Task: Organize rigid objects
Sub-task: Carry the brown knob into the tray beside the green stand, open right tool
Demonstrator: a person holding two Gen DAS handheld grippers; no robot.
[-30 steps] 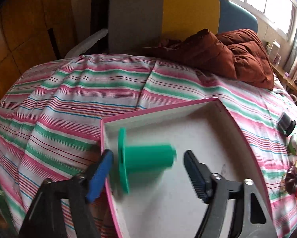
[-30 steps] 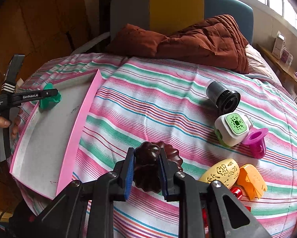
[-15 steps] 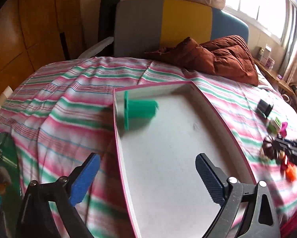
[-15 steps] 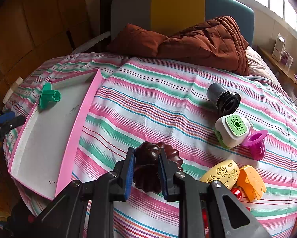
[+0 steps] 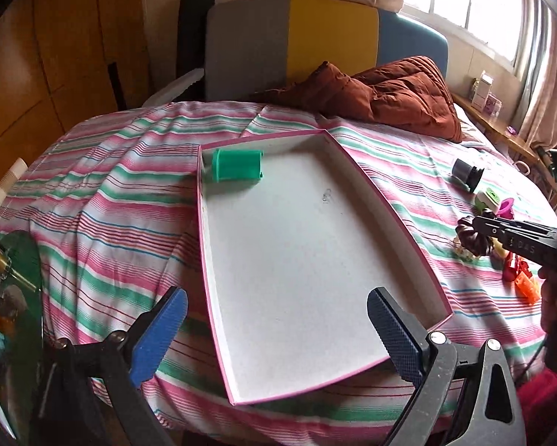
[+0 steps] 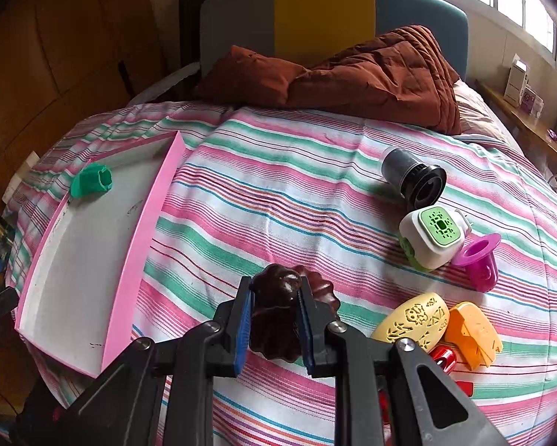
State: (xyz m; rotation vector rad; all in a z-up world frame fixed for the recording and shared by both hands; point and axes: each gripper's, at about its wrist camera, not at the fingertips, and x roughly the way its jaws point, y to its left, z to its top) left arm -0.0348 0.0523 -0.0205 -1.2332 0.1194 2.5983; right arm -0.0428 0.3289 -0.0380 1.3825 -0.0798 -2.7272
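Change: the left gripper (image 5: pixel 274 330) has let go of the green spool (image 5: pixel 237 165) and pulled back toward the near edge of the pink-rimmed tray (image 5: pixel 390 219); a second ago the spool hung between its pads.
Left tongs: wide apart, nothing between them.
Green spool: lying on its side in the tray's far left corner, against the wall.
Right tongs: the right gripper (image 6: pixel 274 325) is clamped on the dark brown fluted mould (image 6: pixel 278 308), low over the striped bedspread (image 6: pixel 278 186), unmoved.
Meaning: one item is stowed; the mould looks next for the tray.
Remaining: black cylinder (image 6: pixel 414 176), white-and-green cube (image 6: pixel 432 236), magenta spool (image 6: pixel 479 260), yellow oval (image 6: pixel 412 321) and orange piece (image 6: pixel 472 329), near the bedspread's right edge.
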